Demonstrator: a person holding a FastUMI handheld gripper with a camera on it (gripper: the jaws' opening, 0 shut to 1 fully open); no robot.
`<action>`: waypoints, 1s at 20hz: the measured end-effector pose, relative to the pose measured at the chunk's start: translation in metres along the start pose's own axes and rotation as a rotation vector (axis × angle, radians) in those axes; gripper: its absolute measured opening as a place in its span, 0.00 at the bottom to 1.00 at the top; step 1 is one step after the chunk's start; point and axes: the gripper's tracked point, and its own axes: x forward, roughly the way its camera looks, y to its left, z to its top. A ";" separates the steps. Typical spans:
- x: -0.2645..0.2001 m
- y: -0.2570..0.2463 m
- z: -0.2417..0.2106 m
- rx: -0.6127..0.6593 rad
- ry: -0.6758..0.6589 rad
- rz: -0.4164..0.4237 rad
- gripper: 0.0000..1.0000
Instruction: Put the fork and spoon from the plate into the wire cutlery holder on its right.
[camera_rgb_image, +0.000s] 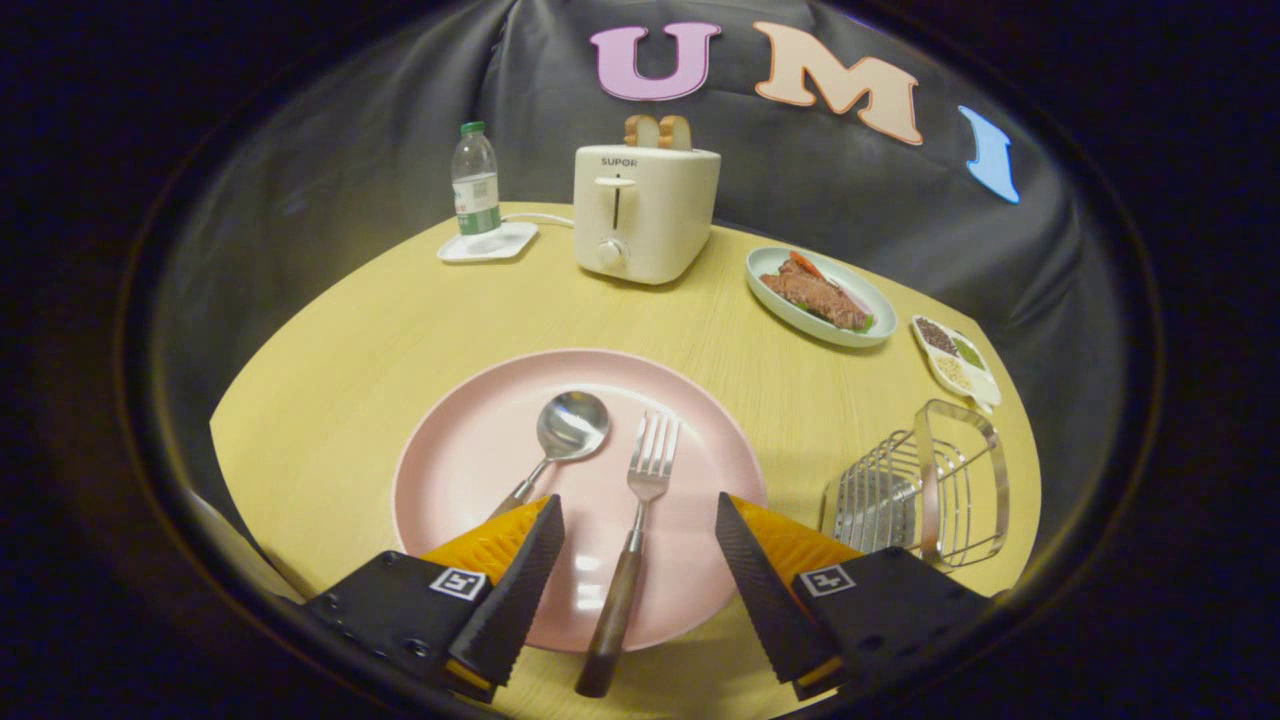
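The tool (640, 520) hangs low over the near edge of the round pale pink plate (470, 470), its two fingers spread wide apart and gripping nothing. Between them lies the steel fork with a dark wooden handle (632, 545), tines pointing away toward the far side of the plate and the handle end reaching past the plate's near rim onto the counter; neither finger touches it. The steel spoon with a wooden handle (560, 440) lies just left of the fork on the same plate, bowl up and pointing away, its handle running under the left finger (520, 590) so that the end is hidden. The plate sits on a light wooden round counter (330, 390). Just beside the plate on its right, beyond the right finger (765, 585), stands the silver wire cutlery holder (920, 490), with nothing in it. Farther off on the right are a pale green oval dish of meat and vegetables (820, 297) and a small white divided tray of seeds (955, 358). At the far side stands a cream toaster with two bread slices up (645, 210), and left of it a clear plastic bottle with a green cap (475, 180) on a white square coaster (490, 245)
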 end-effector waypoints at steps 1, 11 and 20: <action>0.001 0.001 -0.002 -0.003 0.012 0.002 0.95; 0.003 0.005 -0.012 -0.001 0.069 0.023 0.41; 0.009 0.005 -0.012 0.069 0.118 0.043 0.13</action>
